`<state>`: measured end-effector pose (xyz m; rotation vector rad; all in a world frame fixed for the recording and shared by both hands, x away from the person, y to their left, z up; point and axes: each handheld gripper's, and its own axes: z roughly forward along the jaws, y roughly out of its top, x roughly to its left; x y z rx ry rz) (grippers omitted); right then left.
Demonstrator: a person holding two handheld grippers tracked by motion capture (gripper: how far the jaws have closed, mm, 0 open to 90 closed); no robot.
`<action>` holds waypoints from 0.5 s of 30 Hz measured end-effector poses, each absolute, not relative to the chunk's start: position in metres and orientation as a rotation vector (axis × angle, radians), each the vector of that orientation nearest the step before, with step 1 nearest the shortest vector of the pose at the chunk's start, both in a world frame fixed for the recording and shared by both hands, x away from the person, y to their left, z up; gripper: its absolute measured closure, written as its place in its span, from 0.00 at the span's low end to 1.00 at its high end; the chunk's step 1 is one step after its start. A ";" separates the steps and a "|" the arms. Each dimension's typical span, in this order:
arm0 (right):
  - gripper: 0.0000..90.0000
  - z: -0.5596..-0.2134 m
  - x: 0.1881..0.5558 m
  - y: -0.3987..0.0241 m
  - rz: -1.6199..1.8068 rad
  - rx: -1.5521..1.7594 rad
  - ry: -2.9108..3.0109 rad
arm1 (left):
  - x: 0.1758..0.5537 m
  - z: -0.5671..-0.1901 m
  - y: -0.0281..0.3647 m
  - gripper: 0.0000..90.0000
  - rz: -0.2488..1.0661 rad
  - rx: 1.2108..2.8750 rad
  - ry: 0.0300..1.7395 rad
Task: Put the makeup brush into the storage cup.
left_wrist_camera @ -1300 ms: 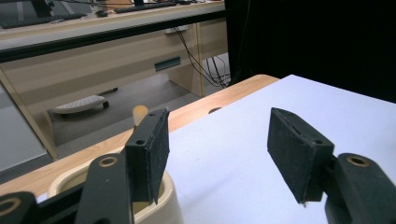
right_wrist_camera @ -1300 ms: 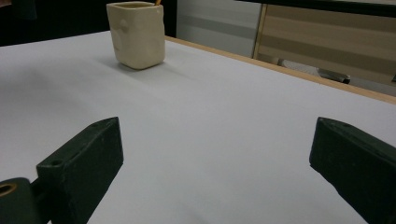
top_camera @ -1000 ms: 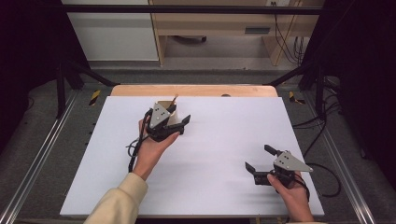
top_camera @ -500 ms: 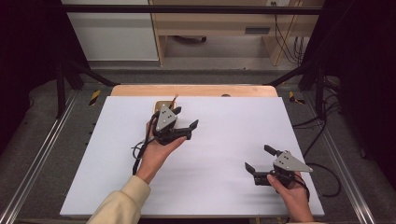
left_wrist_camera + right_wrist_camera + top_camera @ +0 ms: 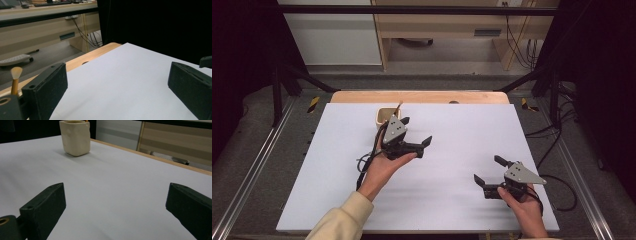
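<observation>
Left gripper (image 5: 416, 131) sat just in front of the cup (image 5: 385, 117), jaws spread wide, nothing between them; they had just been opening. Judged step: release done, brush dropped in the cup, hand backing off. The brush (image 5: 15, 79) stood upright in the cup, off that gripper's left jaw and behind it, wooden handle, pale fluffy tuft on top; in the high view only a thin brown stick (image 5: 399, 106) poked above the rim.

Right gripper (image 5: 489, 169) rested low on the table (image 5: 462, 200), well apart from the cup, jaws also wide and empty. From its own view the cup (image 5: 75, 137) stood far ahead and left of the left jaw.

Next move, as a guess: pull the left tool clear without clipping the cup or brush, since the jaw tip was near the rim.

Materials: cup cream, glazed-looking ceramic, squarish with soft dented walls. Table top a matte white sheet, smooth, over a light wood board showing at the far edge. Jaws black, blocky, matte pads with a faint grainy finish. Grey three-cornered plate on each tool.
</observation>
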<state>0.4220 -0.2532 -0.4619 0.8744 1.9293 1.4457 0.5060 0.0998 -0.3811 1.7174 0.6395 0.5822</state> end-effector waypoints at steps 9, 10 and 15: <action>0.04 -0.462 0.422 -0.253 1.444 0.875 1.930 | 0.498 -0.378 0.095 0.02 0.553 1.720 0.601; 0.04 -0.462 0.422 -0.253 1.444 0.875 1.930 | 0.498 -0.378 0.095 0.02 0.553 1.720 0.601; 0.04 -0.462 0.422 -0.253 1.444 0.875 1.931 | 0.492 -0.378 0.092 0.02 0.542 1.727 0.579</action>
